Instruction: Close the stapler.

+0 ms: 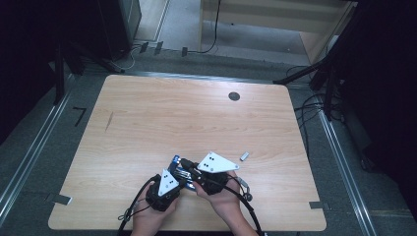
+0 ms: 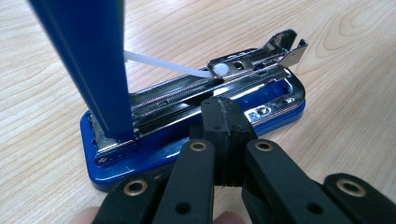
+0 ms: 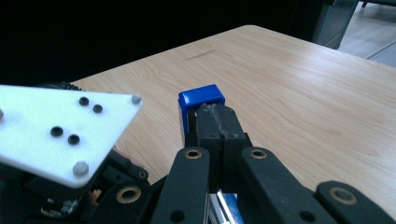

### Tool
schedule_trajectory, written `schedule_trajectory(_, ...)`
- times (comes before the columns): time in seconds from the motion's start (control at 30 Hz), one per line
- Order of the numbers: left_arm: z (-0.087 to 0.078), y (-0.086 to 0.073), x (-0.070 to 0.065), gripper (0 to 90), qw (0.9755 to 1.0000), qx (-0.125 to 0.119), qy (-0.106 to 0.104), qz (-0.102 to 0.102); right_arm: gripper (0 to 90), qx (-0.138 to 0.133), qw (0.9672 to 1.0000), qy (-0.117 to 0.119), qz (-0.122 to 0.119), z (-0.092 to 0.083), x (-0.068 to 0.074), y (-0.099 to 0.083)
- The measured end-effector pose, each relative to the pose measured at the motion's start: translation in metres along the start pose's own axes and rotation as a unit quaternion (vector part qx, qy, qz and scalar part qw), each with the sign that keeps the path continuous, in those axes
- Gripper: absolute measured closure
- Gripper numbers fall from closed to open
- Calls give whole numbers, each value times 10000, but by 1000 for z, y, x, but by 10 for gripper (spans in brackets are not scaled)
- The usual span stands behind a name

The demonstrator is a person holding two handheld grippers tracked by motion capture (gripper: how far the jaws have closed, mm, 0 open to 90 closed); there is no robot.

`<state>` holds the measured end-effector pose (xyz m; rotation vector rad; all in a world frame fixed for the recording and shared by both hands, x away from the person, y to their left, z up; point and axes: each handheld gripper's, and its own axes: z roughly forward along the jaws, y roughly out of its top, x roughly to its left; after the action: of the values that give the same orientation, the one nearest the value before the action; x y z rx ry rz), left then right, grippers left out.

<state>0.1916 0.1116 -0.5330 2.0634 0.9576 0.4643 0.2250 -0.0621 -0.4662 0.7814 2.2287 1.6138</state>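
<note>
Here, opened blue stapler between both tongs (left tongs closed against its base, right tongs closed by its raised lid).

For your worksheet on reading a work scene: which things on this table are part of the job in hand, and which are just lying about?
Part of the job:
- blue stapler, lid swung up
- left gripper, jaws shut against its base
- right gripper, at the raised lid

Lying about:
- small silver piece on the table
</note>
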Motion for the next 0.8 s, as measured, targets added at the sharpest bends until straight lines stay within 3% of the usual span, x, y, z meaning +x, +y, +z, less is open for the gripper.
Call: schedule_trajectory(0.8,0,0,-1,900,10000,-19,31,29,900,-35,9998,185,-99,15,0,7)
